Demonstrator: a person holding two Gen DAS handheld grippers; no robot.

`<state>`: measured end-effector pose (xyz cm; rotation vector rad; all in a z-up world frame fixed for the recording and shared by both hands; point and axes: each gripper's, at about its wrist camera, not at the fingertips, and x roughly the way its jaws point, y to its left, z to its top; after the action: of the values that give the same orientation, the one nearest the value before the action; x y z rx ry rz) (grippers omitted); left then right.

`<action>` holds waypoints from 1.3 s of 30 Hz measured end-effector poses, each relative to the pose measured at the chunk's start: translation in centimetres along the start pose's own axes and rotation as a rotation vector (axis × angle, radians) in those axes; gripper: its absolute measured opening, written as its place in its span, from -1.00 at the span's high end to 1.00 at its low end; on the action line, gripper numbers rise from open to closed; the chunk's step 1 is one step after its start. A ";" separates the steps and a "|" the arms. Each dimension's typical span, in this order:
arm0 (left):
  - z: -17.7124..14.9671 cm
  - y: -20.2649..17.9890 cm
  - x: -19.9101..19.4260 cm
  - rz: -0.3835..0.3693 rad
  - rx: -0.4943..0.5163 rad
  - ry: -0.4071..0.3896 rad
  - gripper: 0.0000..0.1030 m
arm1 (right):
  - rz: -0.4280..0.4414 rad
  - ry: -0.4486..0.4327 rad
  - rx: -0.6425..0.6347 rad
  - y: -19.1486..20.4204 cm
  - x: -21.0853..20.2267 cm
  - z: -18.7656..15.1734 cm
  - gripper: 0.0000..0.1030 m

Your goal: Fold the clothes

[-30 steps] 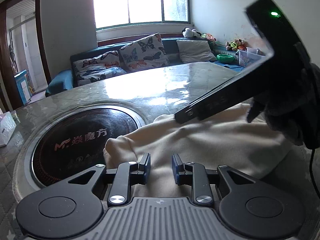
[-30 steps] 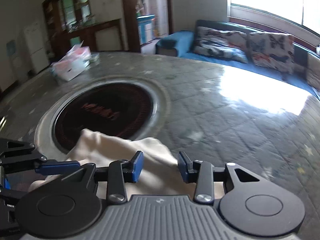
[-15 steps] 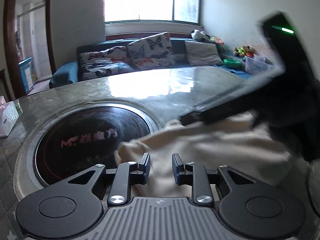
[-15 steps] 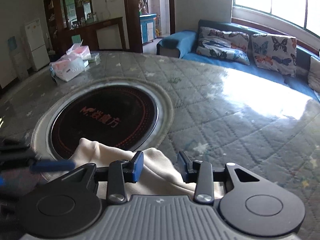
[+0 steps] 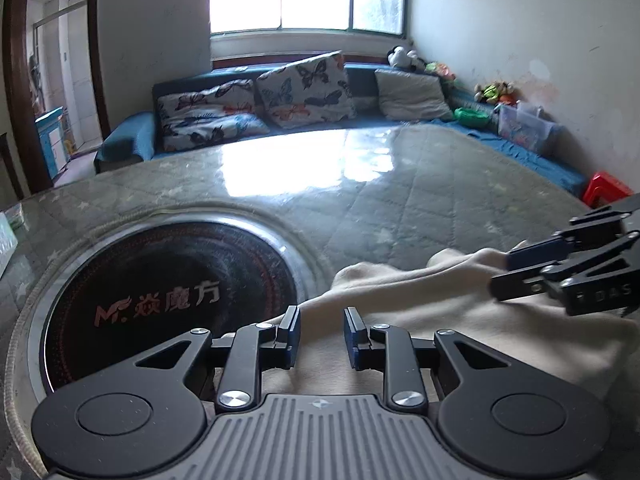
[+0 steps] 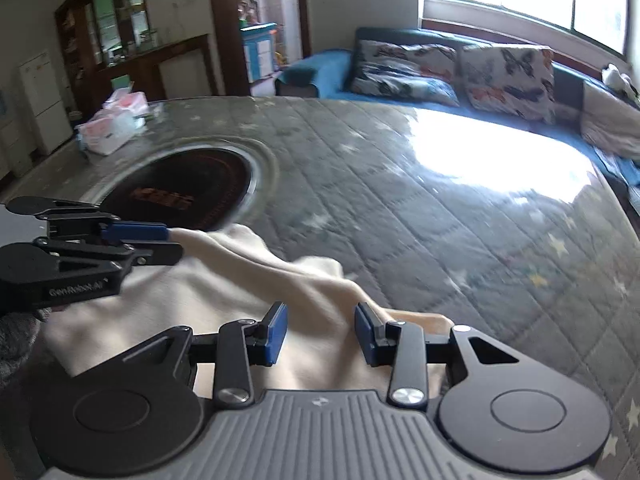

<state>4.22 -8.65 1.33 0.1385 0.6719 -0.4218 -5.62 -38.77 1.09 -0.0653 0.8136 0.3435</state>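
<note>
Recorded cream garment (image 5: 420, 320) lying on quilted tabletop (image 5: 400, 200), at 4 o'clock from round cooktop (image 5: 168, 292), near edge overlapping its rim. Found left gripper (image 5: 322, 334) clamped on a fold of fabric. Found right gripper (image 6: 320, 332) likewise clamped on garment. Noted raised ridge of cloth between both.

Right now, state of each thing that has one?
cream garment: lying rumpled on the table, far edge overlapping the cooktop rim.
left gripper: jaws partly apart, cloth between them.
right gripper: jaws partly apart, cloth between them.
cooktop: dark, nothing cooking.
</note>
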 end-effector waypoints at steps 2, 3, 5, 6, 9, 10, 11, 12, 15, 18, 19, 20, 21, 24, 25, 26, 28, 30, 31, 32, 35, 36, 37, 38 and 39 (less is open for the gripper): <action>0.0 0.2 0.3 0.005 -0.009 0.002 0.48 | -0.002 0.001 0.018 -0.7 0.5 -0.2 0.33; 0.1 0.3 0.3 0.006 -0.014 0.003 0.48 | 0.003 -0.005 0.026 -0.9 0.5 -0.1 0.35; 0.2 0.4 0.1 0.005 -0.020 0.003 0.48 | 0.011 -0.018 0.042 -1.2 0.3 0.1 0.35; 0.2 0.3 -0.1 0.005 -0.018 0.000 0.49 | 0.017 -0.029 0.057 -1.5 0.0 0.4 0.35; 0.1 -0.1 -1.2 -0.011 -0.005 -0.017 0.49 | 0.001 -0.049 0.055 -2.1 -0.9 0.9 0.36; 0.0 -0.4 -1.6 -0.021 0.002 -0.022 0.49 | -0.004 -0.054 0.052 -2.2 -1.2 1.0 0.37; -0.1 -0.6 -2.0 -0.030 0.011 -0.026 0.49 | -0.005 -0.056 0.048 -2.3 -1.5 1.0 0.39; -0.3 -0.9 -2.4 -0.039 0.021 -0.030 0.49 | -0.006 -0.056 0.042 -2.3 -1.8 1.0 0.39; -0.8 -2.1 -3.4 -0.069 0.059 -0.042 0.49 | 0.006 -0.044 -0.008 -1.5 -2.8 0.4 0.42; -1.8 -3.0 -4.2 -0.092 0.094 -0.047 0.49 | 0.029 -0.026 -0.061 -0.2 -3.4 -0.7 0.47; -2.2 -3.2 -4.4 -0.096 0.101 -0.043 0.49 | 0.034 -0.021 -0.078 0.2 -3.5 -1.2 0.47; -2.5 -3.4 -4.5 -0.100 0.108 -0.039 0.49 | 0.036 -0.015 -0.089 0.5 -3.6 -1.7 0.48; -2.9 -3.5 -4.6 -0.096 0.116 -0.034 0.49 | 0.039 -0.008 -0.099 0.9 -3.7 -2.2 0.48; -3.9 -3.6 -5.0 -0.089 0.124 -0.034 0.49 | 0.025 -0.002 -0.135 1.4 -4.1 -3.7 0.48; -4.1 -3.6 -5.2 -0.088 0.125 -0.038 0.48 | 0.019 -0.002 -0.147 1.5 -4.2 -4.2 0.48; -4.1 -3.5 -5.2 -0.088 0.123 -0.039 0.48 | 0.012 -0.002 -0.159 1.7 -4.4 -4.7 0.48; -4.0 -3.5 -5.2 -0.085 0.120 -0.039 0.48 | 0.006 -0.005 -0.170 1.8 -4.7 -5.2 0.48; -4.0 -3.7 -5.2 -0.081 0.121 -0.039 0.48 | 0.014 -0.014 -0.147 1.4 -5.4 -5.3 0.48; -4.0 -3.8 -5.1 -0.079 0.121 -0.039 0.48 | 0.019 -0.022 -0.125 1.0 -5.8 -5.2 0.48; -4.0 -3.9 -5.1 -0.078 0.121 -0.039 0.47 | 0.020 -0.032 -0.106 0.6 -6.2 -5.1 0.48; -4.2 -3.9 -5.2 -0.075 0.119 -0.039 0.45 | 0.010 -0.047 -0.036 -0.9 -6.8 -4.9 0.48; -4.2 -3.9 -5.3 -0.074 0.119 -0.039 0.44 | 0.006 -0.046 -0.017 -1.3 -6.7 -4.9 0.50; -4.2 -3.9 -5.3 -0.073 0.120 -0.039 0.43 | 0.002 -0.044 0.001 -1.6 -6.6 -4.8 0.51; -4.2 -3.9 -5.3 -0.073 0.119 -0.039 0.42 | 0.000 -0.040 0.013 -2.0 -6.4 -4.7 0.53; -4.2 -3.9 -5.4 -0.074 0.118 -0.039 0.41 | -0.001 -0.036 0.026 -2.3 -6.1 -4.7 0.55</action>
<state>-3.62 -9.31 1.45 0.2177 0.6154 -0.5345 -12.04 -43.51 2.14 -0.0350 0.7819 0.3320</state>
